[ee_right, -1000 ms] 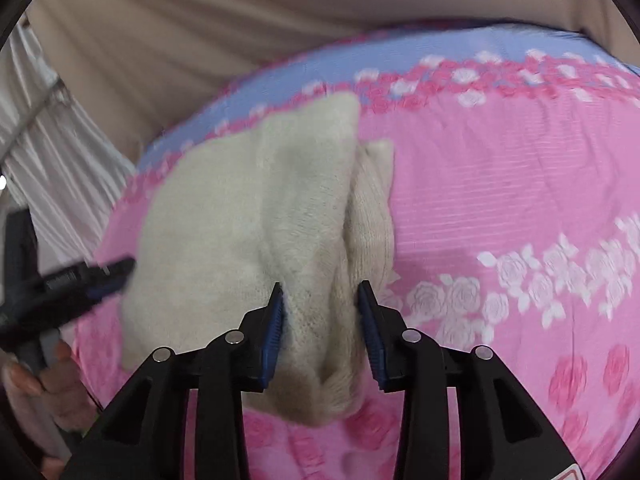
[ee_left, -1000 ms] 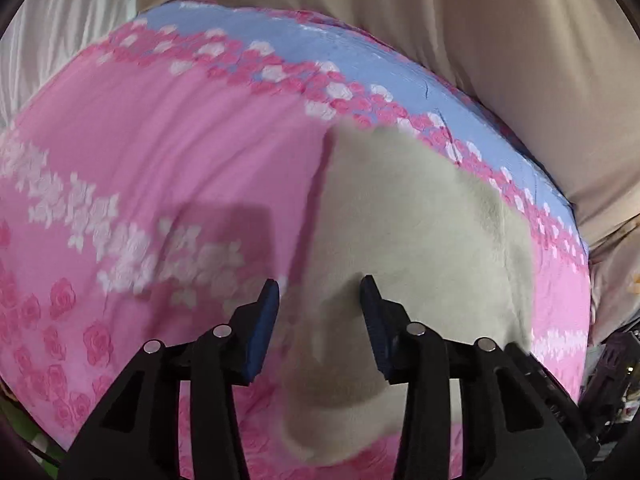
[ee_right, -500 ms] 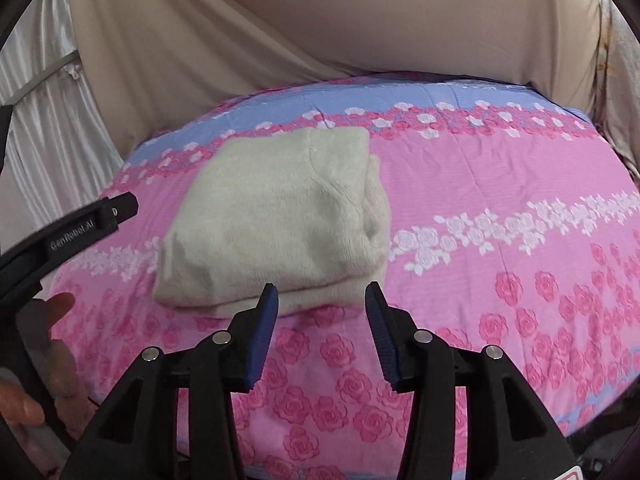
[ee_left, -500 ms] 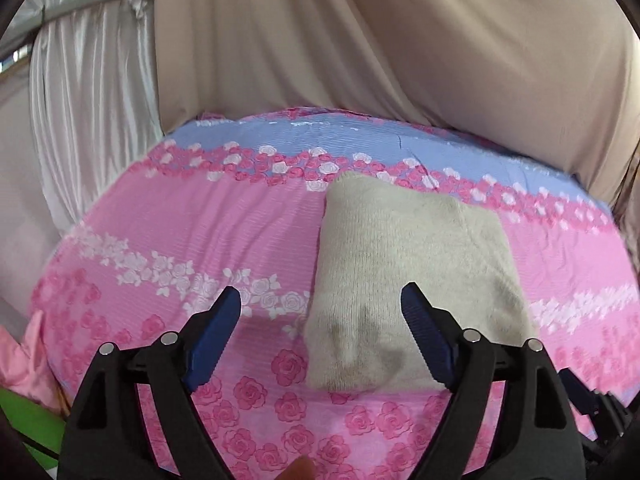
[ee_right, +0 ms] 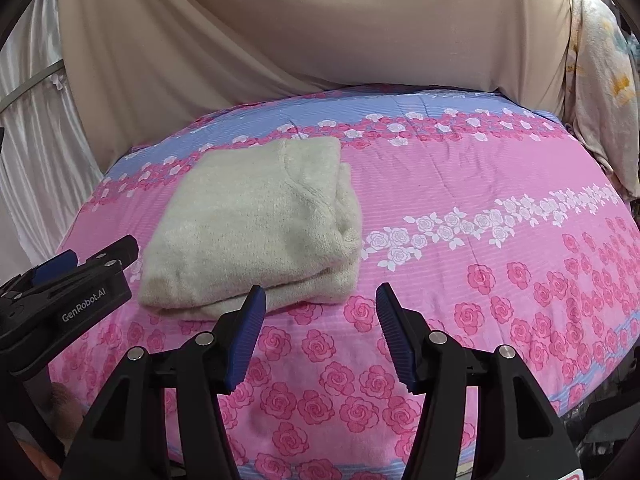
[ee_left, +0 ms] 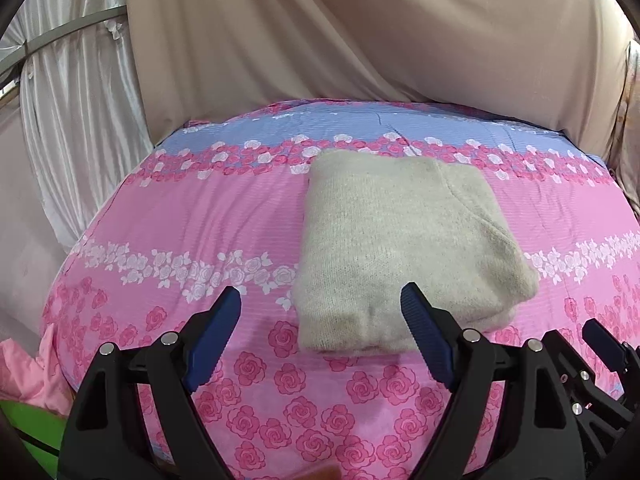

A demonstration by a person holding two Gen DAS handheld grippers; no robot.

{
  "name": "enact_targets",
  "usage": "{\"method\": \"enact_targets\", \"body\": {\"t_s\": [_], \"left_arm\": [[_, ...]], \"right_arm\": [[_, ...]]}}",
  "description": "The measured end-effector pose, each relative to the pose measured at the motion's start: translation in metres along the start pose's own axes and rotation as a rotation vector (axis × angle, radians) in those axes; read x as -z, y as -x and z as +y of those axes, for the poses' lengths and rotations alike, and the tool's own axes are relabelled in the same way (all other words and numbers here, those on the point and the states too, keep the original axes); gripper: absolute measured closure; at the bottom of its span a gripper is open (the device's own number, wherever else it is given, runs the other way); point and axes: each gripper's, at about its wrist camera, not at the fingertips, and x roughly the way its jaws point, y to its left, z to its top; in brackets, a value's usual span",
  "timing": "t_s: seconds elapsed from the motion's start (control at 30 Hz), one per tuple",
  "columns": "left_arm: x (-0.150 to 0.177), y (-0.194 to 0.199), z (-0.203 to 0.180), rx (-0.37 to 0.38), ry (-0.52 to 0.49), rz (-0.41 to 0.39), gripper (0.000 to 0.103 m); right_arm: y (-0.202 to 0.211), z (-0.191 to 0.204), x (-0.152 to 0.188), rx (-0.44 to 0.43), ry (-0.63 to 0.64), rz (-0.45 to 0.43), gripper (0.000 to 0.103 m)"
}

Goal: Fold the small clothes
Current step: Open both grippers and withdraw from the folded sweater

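A cream knitted garment [ee_left: 400, 248] lies folded into a thick rectangle on the pink rose-patterned cloth [ee_left: 200, 216]. It also shows in the right wrist view [ee_right: 256, 224], left of centre. My left gripper [ee_left: 320, 320] is open and empty, held just in front of the garment's near edge. My right gripper [ee_right: 320, 320] is open and empty, in front of the garment's near right corner. Neither touches the garment. The left gripper's body shows at the left of the right wrist view [ee_right: 68, 292].
The cloth covers a raised surface with a blue band [ee_right: 360, 112] along the far edge. Beige fabric [ee_left: 360, 32] hangs behind it and white curtains [ee_left: 72, 112] at the left. A pink cloth [ee_left: 28, 376] lies at the lower left. A patterned fabric [ee_right: 600, 80] hangs at the right.
Both grippers have let go of the garment, opened wide and pulled back toward me. The garment has settled flat as a folded rectangle.
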Motion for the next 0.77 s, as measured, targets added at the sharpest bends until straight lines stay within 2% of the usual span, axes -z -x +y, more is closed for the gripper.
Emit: {"method": "enact_targets", "body": {"t_s": [0.77], "left_arm": [[0.01,0.0,0.01,-0.036,-0.003,0.013,0.023]], "right_arm": [[0.0,0.018,0.008,-0.034,0.053,0.005,0.046]]}}
